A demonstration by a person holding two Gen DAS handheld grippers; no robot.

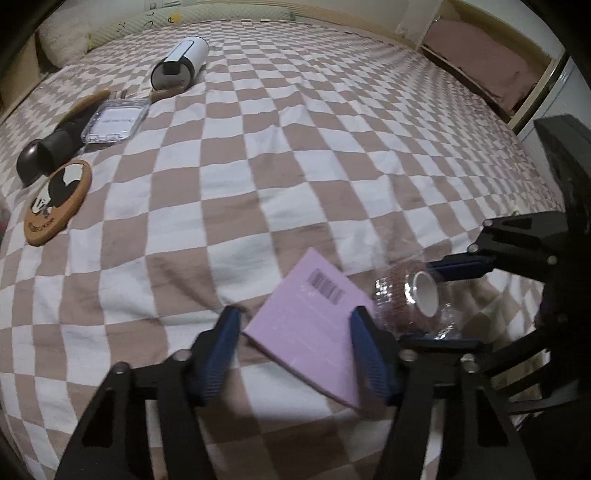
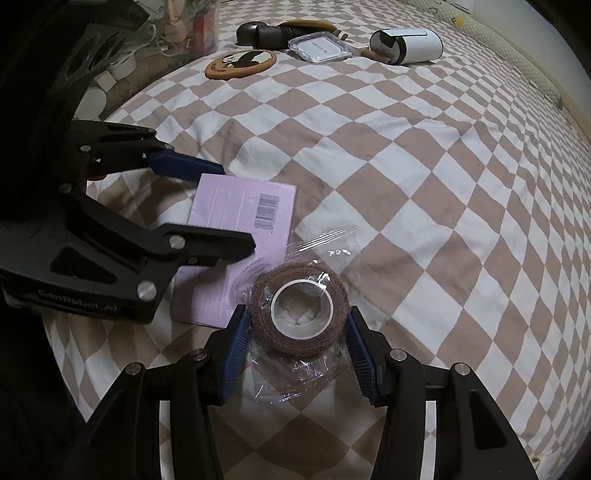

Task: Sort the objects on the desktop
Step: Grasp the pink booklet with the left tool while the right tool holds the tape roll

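A flat lilac packet (image 1: 314, 325) with a barcode lies on the checked bedspread; it also shows in the right wrist view (image 2: 236, 236). My left gripper (image 1: 295, 328) is open with its blue fingers either side of the packet's near part. A brown tape roll in clear wrap (image 2: 299, 310) lies just right of the packet; in the left wrist view the roll (image 1: 406, 299) sits at lower right. My right gripper (image 2: 295, 332) has its blue pads against both sides of the roll.
At the far side lie a white cylinder (image 1: 181, 62), a clear plastic box (image 1: 114, 122), a dark cylinder (image 1: 44, 155) and a round cork coaster (image 1: 59, 201). A wooden shelf (image 1: 491, 62) stands beyond the bed at right. Clutter (image 2: 155, 33) sits off the bed's edge.
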